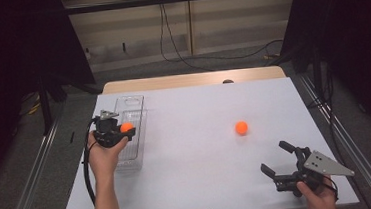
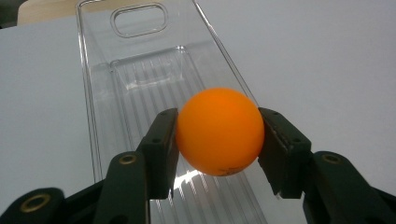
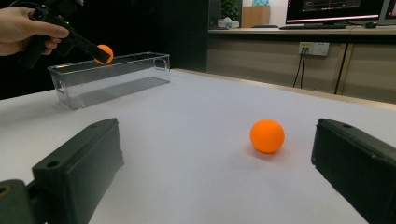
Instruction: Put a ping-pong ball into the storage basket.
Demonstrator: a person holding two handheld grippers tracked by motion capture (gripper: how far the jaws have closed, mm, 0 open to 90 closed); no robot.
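A clear glossy plastic tray (image 2: 140, 79), a smooth matt orange ball (image 2: 219, 130), a matt white tabletop (image 1: 204, 173).

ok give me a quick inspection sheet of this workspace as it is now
surface: white table top, bare apart from the job's things
job's things: orange ball held above clear plastic bin; second orange ball loose on the table
clutter: nothing seen
grippers: left hand-held gripper shut on the ball; right hand-held gripper open, jaws toward the loose ball, apart from it
cables: black cable trails from the left gripper; more cables on the floor behind
surroundings: dark curtains at both sides, wooden wall panels behind
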